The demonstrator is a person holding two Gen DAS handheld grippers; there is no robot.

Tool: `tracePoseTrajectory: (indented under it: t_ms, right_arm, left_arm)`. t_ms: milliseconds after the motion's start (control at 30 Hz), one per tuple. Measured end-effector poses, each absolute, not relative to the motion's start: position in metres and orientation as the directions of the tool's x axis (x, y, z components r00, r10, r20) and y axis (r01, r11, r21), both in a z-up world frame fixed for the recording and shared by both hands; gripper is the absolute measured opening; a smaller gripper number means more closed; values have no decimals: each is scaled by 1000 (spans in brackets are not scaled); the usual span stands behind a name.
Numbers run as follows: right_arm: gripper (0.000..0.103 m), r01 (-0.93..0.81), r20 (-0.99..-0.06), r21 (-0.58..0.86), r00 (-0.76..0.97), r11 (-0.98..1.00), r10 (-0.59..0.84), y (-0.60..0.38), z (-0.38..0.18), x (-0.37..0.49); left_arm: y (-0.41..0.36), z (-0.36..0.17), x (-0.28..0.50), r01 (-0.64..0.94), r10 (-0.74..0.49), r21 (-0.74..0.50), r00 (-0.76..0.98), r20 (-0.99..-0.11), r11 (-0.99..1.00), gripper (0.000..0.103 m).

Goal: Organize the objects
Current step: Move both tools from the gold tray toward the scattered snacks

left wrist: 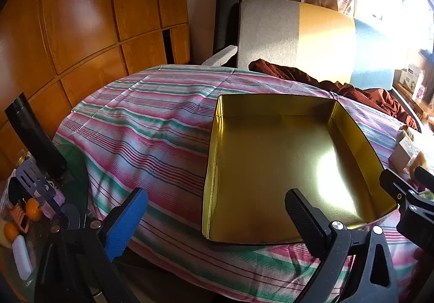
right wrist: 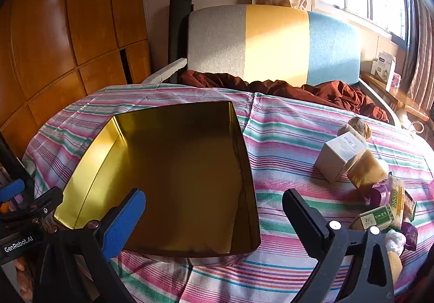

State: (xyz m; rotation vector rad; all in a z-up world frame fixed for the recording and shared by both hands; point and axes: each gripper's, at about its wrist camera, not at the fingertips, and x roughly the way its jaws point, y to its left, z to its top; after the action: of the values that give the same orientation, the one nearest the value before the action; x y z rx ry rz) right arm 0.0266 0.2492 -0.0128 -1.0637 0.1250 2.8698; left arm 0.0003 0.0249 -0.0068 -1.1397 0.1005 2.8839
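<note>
Gold tin tray [right wrist: 173, 167], bare inside, snacks [right wrist: 379, 210] beside

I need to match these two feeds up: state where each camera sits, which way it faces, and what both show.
Left wrist: on the left gripper, facing the gold tin from its left; own open fingers show, right gripper at right edge.
Right wrist: on the right gripper, facing the tin's right side and the packets; own open fingers show.
Shared: tin, striped cloth, headboard.
</note>
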Motion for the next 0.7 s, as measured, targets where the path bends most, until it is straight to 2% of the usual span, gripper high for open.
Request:
tracePoseTrajectory:
  t_ms: [333,433,533,700]
  right_arm:
    - [103,-139,-658,55,-750,-989,69,272,-14,30]
    - [103,-175,-656,57,-749,-983,95,288,-11,33]
    - [103,-216,-654,55,-745,-975,128,309,-7,39]
    - [103,-317,-654,63,-730,-946,201,361,7,57]
  left_arm:
    - [39,-10,0,-120,37,73,-724,-689,-990,102]
    - [48,-11,4,-213,124,43,-712,-691,-976,103]
    - [59,-12,4,-324,261,-49,-654,-710,-945,103]
    - [89,-13,6,-418,330,-61,-609,-721,-906,103]
